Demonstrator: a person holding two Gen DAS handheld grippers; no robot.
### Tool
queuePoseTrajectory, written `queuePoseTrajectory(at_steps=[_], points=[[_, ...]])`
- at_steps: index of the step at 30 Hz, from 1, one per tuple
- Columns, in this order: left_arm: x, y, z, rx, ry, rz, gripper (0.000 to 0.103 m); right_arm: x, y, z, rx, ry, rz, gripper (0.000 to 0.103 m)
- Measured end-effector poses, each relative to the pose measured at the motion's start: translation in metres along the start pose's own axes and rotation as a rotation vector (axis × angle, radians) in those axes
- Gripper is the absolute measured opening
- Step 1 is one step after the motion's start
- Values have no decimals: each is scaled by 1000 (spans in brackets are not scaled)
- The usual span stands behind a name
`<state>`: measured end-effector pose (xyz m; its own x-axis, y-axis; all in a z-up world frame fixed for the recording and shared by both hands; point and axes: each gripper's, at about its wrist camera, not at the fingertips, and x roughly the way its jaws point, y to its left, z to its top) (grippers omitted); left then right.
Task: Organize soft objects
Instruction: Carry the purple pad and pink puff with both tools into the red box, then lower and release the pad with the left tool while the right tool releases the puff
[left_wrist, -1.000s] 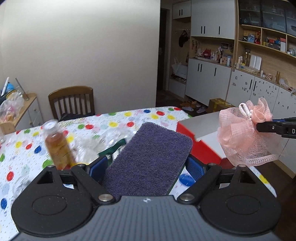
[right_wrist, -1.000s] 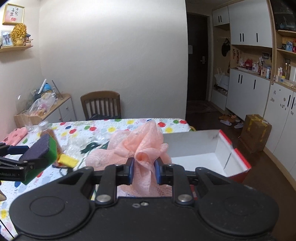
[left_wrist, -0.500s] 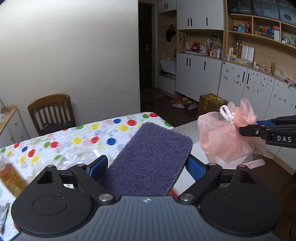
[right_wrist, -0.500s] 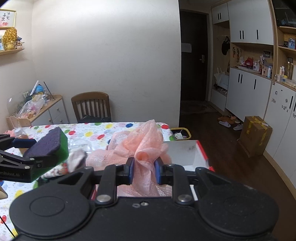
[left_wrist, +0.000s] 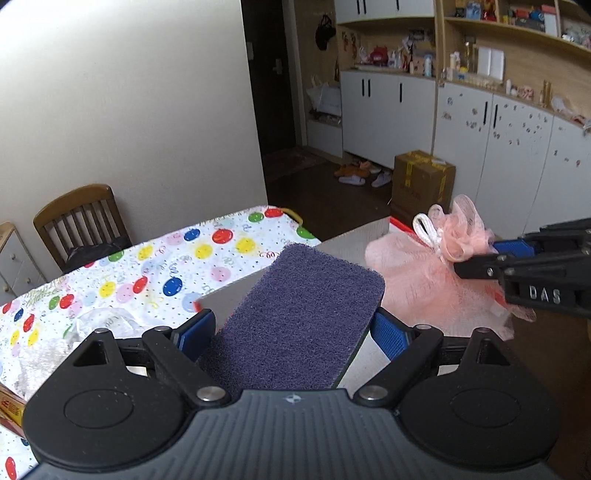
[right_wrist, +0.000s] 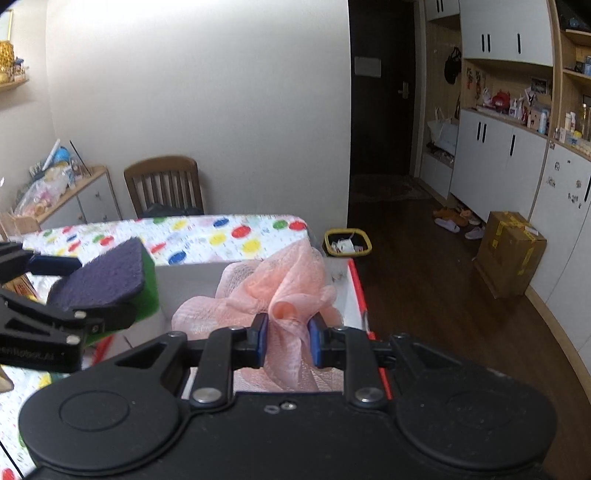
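Observation:
My left gripper is shut on a wide scouring sponge with a purple top and green body; the sponge shows at the left of the right wrist view, held over the near left corner of the box. My right gripper is shut on a pink mesh bath puff, which hangs over the white box with red rim. In the left wrist view the puff with its white loop is at the right, above the box, pinched by the right gripper.
A table under a balloon-print cloth carries clear plastic wrap at the left. A wooden chair stands behind it. A yellow waste bin, a cardboard box and white cabinets are on the right over dark floor.
Both grippers have swung to the right, away from the table's clutter, and now hang over the white box. The bottle has left the left wrist view. Both grips are unchanged.

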<state>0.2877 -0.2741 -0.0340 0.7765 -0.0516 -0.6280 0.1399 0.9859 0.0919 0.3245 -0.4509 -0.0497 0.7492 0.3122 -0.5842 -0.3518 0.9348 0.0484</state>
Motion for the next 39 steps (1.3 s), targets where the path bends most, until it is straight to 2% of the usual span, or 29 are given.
queuePoseTrajectory(at_steps=[9,12,17,32,39], points=[[66,-15,11,-14,100,47,91,36,-6,-8,-85,65,1,21],[88,-15,13,-40,140,41,91,46,-3,-10,-120,93,22,21],[115,-22,11,-7,182,63,91,59,4,-18,-167,138,45,21],[166,-26,2,-8,341,58,91,95,3,-22,-198,254,66,22],[176,-26,0,-45,401,25,92,102,-1,-21,-197,283,76,28]])
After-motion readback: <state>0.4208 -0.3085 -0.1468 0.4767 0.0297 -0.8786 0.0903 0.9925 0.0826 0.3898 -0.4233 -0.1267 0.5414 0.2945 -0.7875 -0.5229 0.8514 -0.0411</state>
